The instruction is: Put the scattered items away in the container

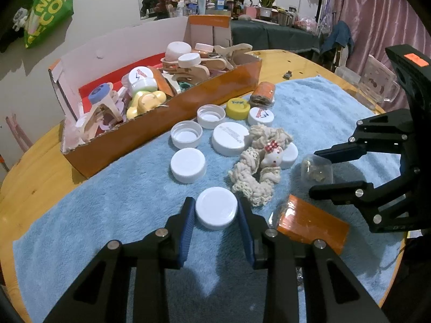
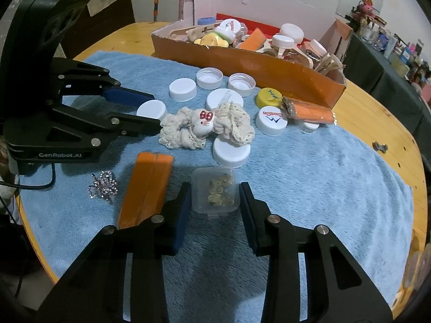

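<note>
The orange cardboard box (image 1: pixel 172 129) (image 2: pixel 269 67) holds many caps and wooden pieces. My left gripper (image 1: pixel 216 210) (image 2: pixel 153 110) is open, its fingers on either side of a white cap (image 1: pixel 216 207) (image 2: pixel 151 109) on the blue towel. My right gripper (image 2: pixel 214 196) (image 1: pixel 312 171) is open around a small clear plastic case (image 2: pixel 214 189) (image 1: pixel 316 171) of gold bits. Several white caps, a yellow cap (image 1: pixel 237 107) (image 2: pixel 268 97) and a cream crochet scrunchie with a cat charm (image 1: pixel 258 167) (image 2: pixel 206 126) lie between.
An orange packet (image 2: pixel 146 188) (image 1: pixel 312 224) lies by the case. A sparkly brooch (image 2: pixel 103 187) lies left of it. An orange wrapped roll (image 1: pixel 262 94) (image 2: pixel 307 111) sits near the box. A glass mug (image 1: pixel 377 83) stands on the round wooden table (image 1: pixel 32 188).
</note>
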{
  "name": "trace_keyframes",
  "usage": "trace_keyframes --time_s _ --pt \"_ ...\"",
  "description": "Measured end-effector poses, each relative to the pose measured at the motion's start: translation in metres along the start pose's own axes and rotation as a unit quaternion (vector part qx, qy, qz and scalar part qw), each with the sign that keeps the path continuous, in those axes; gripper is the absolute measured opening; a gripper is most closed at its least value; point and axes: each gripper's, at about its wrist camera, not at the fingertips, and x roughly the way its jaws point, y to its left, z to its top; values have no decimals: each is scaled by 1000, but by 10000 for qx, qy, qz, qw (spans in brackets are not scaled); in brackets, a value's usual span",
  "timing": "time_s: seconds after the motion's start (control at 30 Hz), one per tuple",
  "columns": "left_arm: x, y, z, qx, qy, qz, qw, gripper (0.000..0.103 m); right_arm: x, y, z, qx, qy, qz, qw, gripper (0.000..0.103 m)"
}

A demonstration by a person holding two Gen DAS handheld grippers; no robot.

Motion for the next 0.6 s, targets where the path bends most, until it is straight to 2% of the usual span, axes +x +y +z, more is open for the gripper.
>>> trace_keyframes --time_s 0.2,0.5,0.6 --pt "-6 3 1 -138 -21 94 9999 34 -6 -3 0 33 -74 63 9999 33" --pt "-14 17 7 -671 -30 29 9977 34 -19 -6 4 42 -249 75 9997 33" --pt "-19 19 9 -729 -88 141 9972 34 -25 -5 7 26 -317 70 9995 33"
